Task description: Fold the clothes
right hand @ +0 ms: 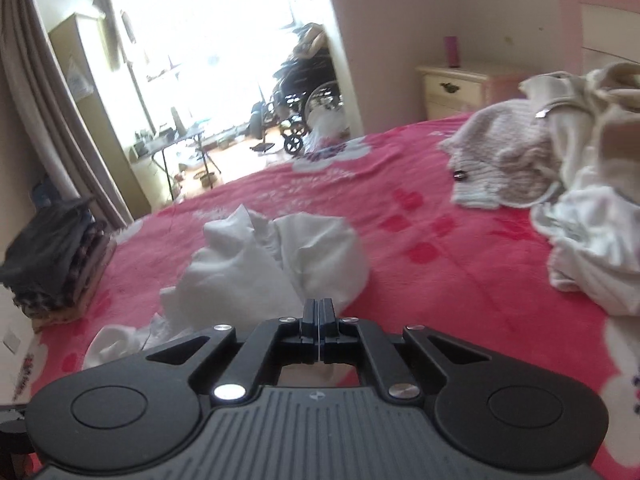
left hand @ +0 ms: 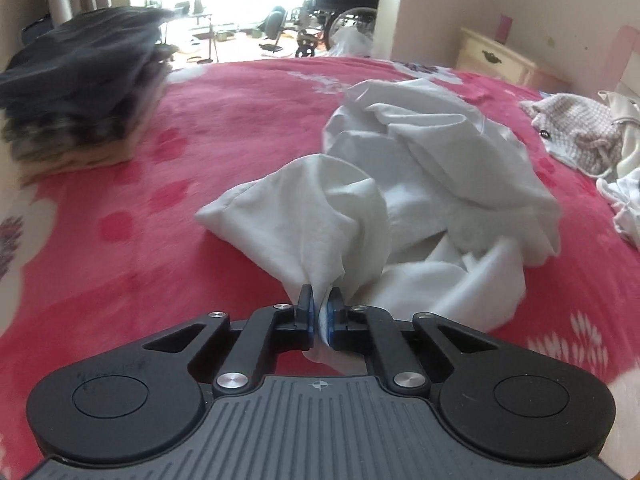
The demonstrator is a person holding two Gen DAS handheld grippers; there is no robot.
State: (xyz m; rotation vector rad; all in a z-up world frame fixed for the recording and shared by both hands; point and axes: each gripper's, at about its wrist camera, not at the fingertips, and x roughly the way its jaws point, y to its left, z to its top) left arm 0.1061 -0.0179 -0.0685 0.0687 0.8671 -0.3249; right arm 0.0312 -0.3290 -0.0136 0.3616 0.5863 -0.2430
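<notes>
Both grippers are clamped on the crumpled white cotton garment mid-bed: left gripper pinching a bunched fold, right gripper squeezed tight on thin fabric. Stack of folded dark clothes sits by the pink floral blanket's left edge.

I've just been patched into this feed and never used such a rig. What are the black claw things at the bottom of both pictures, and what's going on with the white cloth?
Each black claw is a hand-held two-finger gripper with a camera behind it looking along the fingers. One picture comes from the left gripper, the other from the right gripper.

Both look across a bed with a red floral blanket. The crumpled white garment lies in the middle. A stack of folded dark clothes sits to the left, and a heap of unfolded knitwear and pale clothes to the right.

The left gripper is shut on a bunch of the white garment. The right gripper is fully shut, seemingly pinching a thin edge of the same cloth.
</notes>
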